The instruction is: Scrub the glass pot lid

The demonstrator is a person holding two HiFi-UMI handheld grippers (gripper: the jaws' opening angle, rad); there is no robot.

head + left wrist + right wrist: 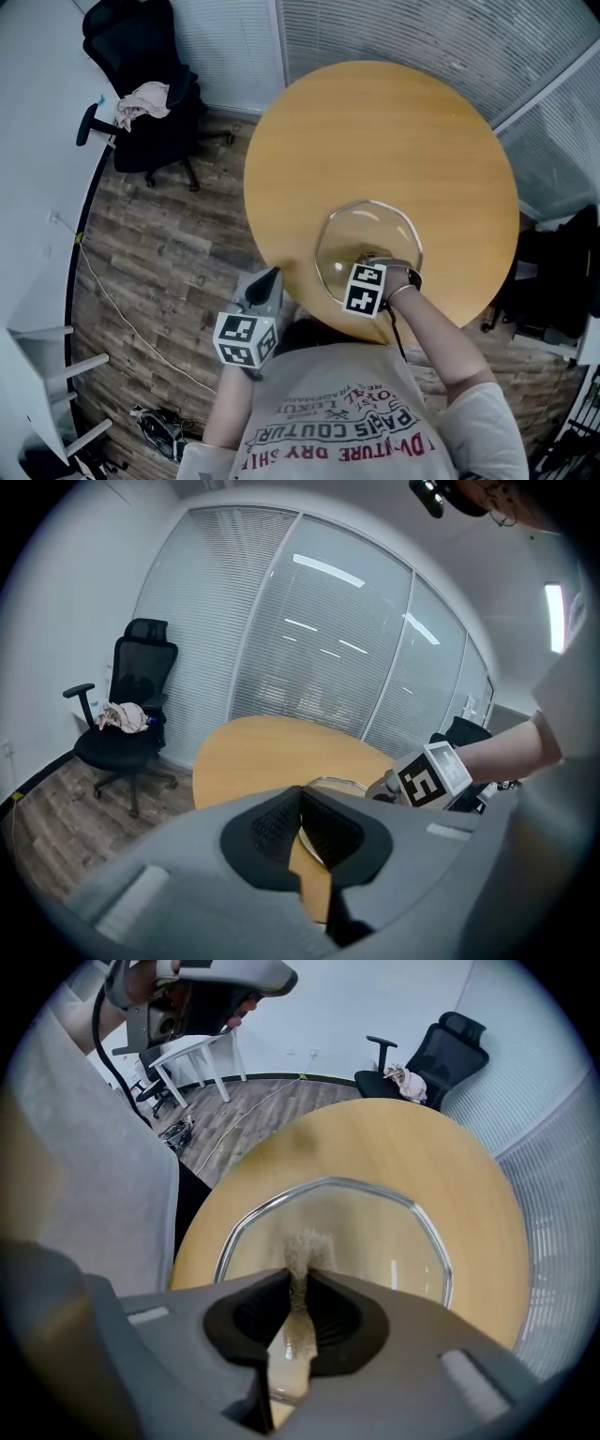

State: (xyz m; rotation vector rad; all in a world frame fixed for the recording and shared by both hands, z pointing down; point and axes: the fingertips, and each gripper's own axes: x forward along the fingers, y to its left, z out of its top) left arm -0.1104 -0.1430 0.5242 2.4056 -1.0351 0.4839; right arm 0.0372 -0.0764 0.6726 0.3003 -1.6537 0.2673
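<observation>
The glass pot lid (pixel 367 227) lies flat on the round wooden table (pixel 375 131), close to its near edge. My right gripper (pixel 373 261) sits over the lid's near half, shut on a beige scrub pad (pixel 303 1245) whose frayed end pokes past the jaws onto the lid (pixel 384 1227). My left gripper (pixel 271 276) hangs off the table's near-left edge above the floor. Its jaws (pixel 300 795) are shut with nothing between them. From the left gripper view the lid's rim (pixel 330 783) and the right gripper (pixel 382 787) show just beyond.
A black office chair (pixel 141 103) with a cloth on its seat stands far left by the blinds. A white table (pixel 192 1054) stands behind me, and a white cable (pixel 122 314) runs over the wood floor. Dark chairs (pixel 553 272) crowd the table's right side.
</observation>
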